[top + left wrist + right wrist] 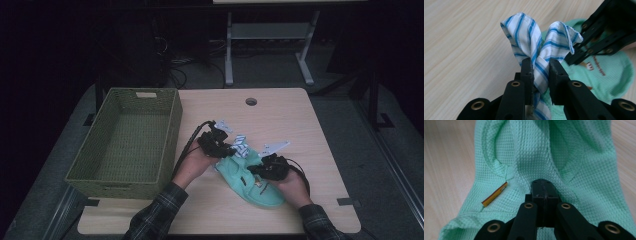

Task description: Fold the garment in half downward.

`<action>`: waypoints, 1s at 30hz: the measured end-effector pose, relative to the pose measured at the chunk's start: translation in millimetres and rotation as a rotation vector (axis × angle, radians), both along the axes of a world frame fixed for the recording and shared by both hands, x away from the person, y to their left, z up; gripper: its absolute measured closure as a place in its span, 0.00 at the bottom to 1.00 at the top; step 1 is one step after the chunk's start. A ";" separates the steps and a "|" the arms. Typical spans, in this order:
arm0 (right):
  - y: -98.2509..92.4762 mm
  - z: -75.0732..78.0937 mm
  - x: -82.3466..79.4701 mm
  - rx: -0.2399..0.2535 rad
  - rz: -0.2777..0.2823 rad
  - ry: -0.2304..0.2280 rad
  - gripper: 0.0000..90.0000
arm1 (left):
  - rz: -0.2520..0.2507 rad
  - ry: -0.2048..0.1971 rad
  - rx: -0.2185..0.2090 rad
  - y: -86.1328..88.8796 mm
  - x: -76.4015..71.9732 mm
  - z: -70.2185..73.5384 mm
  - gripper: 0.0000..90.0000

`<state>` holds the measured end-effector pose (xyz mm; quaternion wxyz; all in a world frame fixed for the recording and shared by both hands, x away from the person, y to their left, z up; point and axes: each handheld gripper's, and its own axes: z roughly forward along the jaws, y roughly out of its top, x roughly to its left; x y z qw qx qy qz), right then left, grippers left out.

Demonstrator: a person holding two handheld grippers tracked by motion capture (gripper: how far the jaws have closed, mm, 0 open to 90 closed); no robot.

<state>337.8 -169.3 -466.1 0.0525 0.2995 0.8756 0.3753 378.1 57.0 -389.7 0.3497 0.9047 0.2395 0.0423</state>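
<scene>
Striped blue-and-white cloth (534, 50) is what your left gripper (541, 68) has pinched: in the left gripper view the two black jaws press on a bunched fold at centre frame, and the loose ends fan up above them like two ears. That grip looks meant to lift the striped piece clear of the mint-green garment (252, 182) beneath it, so the two can be parted.

Your right gripper (544, 186) sits at the bottom centre of its own view with its jaws fully together, resting on the waffle-knit green fabric (539, 152); whether a thin pinch of fabric is caught between them I cannot tell. Judging by its place, it pins the garment to the wooden table (295, 115) while the other hand pulls. A small orange-brown tag (494, 194) lies just left of the jaws.

From the high view, both cloths lie at lower centre between your hands, with the green woven basket (172, 130) well to the left, probably where they are headed.
</scene>
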 end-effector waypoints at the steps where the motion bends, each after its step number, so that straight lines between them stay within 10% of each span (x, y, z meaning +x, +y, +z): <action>1: 2.1 -0.8 1.0 -0.001 -0.001 0.004 1.00 | 0.000 0.004 -0.004 0.1 -1.0 2.0 0.84; 13: 17.9 -6.1 10.6 0.027 -0.013 -0.014 1.00 | -0.004 -0.018 -0.025 -1.1 -6.5 12.3 0.84; 30: -64.3 5.4 -37.3 -0.037 -0.076 0.000 1.00 | 0.062 -0.029 0.006 16.5 2.4 11.7 0.84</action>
